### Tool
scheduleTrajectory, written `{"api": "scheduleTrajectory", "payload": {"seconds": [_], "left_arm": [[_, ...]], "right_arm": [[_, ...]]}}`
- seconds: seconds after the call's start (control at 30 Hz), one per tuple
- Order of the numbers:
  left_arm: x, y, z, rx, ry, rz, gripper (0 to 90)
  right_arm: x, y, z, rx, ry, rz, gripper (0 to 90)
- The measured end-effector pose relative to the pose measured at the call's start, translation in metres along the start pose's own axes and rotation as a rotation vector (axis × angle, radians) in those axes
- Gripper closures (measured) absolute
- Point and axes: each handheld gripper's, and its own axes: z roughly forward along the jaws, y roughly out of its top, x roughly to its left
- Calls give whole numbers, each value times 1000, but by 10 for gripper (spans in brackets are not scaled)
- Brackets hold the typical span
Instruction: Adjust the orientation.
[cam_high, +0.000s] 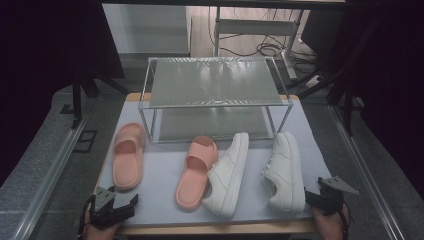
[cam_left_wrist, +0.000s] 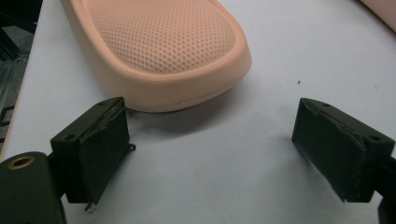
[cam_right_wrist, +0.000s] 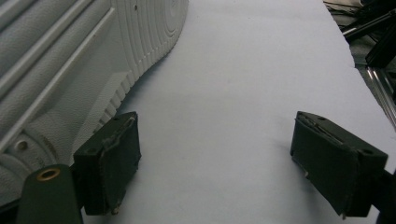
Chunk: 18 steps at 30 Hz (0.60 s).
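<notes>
Two hand-held grippers rest wide open at the near edge of a shoe-strewn white table.

The left gripper (cam_high: 121, 206) holds nothing, jaws spread; the left-hand pink foam slide sandal (cam_left_wrist: 159, 51) lies just ahead of its left jaw, heel close to it. The right gripper (cam_high: 320, 196) also gapes empty, the right-hand white lace-up sneaker (cam_right_wrist: 70, 70) lying on its side, ribbed sole just beside its left jaw. Bare white tabletop (cam_right_wrist: 243, 93) shows between the jaws.

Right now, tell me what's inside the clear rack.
The rack holds no shoes that I can see: its top shelf and lower level look bare. Glare hides part of the lower level.
</notes>
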Motion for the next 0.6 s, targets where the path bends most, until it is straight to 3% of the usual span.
{"api": "scheduleTrajectory", "payload": {"seconds": [0.6], "left_arm": [[-1,2,0,16,5,1,110]], "right_arm": [[0,0,0,0,1,-1,156]]}}
